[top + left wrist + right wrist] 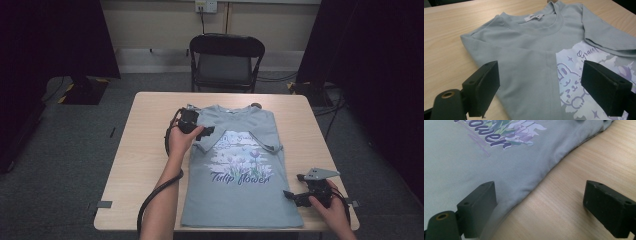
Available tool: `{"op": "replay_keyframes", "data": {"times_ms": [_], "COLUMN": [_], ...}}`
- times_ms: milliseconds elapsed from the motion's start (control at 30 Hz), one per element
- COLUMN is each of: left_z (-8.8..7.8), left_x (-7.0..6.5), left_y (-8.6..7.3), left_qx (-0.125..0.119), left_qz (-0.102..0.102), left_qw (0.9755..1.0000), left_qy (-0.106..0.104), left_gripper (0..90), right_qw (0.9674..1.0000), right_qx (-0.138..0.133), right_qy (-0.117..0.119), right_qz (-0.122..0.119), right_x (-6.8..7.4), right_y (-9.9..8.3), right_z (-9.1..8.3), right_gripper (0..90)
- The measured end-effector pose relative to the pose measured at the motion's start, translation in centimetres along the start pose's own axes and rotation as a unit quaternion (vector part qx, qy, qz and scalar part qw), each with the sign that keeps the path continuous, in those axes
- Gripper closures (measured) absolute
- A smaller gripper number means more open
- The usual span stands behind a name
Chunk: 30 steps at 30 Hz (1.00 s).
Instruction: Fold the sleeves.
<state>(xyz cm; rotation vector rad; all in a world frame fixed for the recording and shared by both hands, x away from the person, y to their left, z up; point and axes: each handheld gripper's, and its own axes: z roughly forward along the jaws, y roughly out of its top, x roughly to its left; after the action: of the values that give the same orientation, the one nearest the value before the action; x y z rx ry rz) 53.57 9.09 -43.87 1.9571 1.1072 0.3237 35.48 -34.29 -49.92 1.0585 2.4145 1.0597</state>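
A grey T-shirt (pixel 239 165) lies flat in the middle of the desk (pixel 140 165), neck at the far side, both sleeves folded in over the front. Bare wood runs down its left and right sides, so there is room to move there. The shirt's near hem reaches the desk's near edge. The left claw (pixel 206 133) hovers over the left folded sleeve, released, with nothing between its jaws. The right claw (pixel 292 195) sits at the shirt's near right edge, also wide apart and holding nothing. The left gripper view shows the neck label (pixel 533 17) and a bunny print; the high view cannot. A chair (pixel 226 60) stands beyond the desk.
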Motion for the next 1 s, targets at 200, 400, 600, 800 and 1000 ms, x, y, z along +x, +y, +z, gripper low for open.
{"op": "replay_keyframes", "data": {"times_ms": [200, 400, 600, 800, 1000], "left_z": [-0.4, -0.8, -1.2, -1.7, -2.2], "left_x": [0.1, 0.1, 0.5, 0.8, 1.1], "left_y": [-0.5, -1.2, -1.9, -2.3, -3.0], "left_qx": [0.003, 0.007, 0.008, 0.007, 0.006], "left_qz": [0.005, 0.012, 0.007, 0.012, 0.016], "left_qw": [1.0, 0.9998, 0.9999, 0.9998, 0.9998], "left_qy": [-0.006, -0.011, -0.011, -0.011, -0.011], "left_gripper": [15.1, 15.2, 15.2, 15.2, 15.2], "right_qw": [1.0, 1.0, 1.0, 1.0, 1.0], "right_qx": [0.0, 0.0, 0.0, 0.0, 0.0], "right_qy": [0.0, 0.0, 0.0, 0.0, 0.0], "right_qz": [0.0, 0.0, 0.0, 0.0, 0.0], "right_x": [0.0, 0.0, 0.0, 0.0, 0.0], "right_y": [0.0, 0.0, 0.0, 0.0, 0.0], "right_z": [0.0, 0.0, 0.0, 0.0, 0.0], "right_gripper": [10.8, 10.7, 10.7, 10.7, 10.7]}}
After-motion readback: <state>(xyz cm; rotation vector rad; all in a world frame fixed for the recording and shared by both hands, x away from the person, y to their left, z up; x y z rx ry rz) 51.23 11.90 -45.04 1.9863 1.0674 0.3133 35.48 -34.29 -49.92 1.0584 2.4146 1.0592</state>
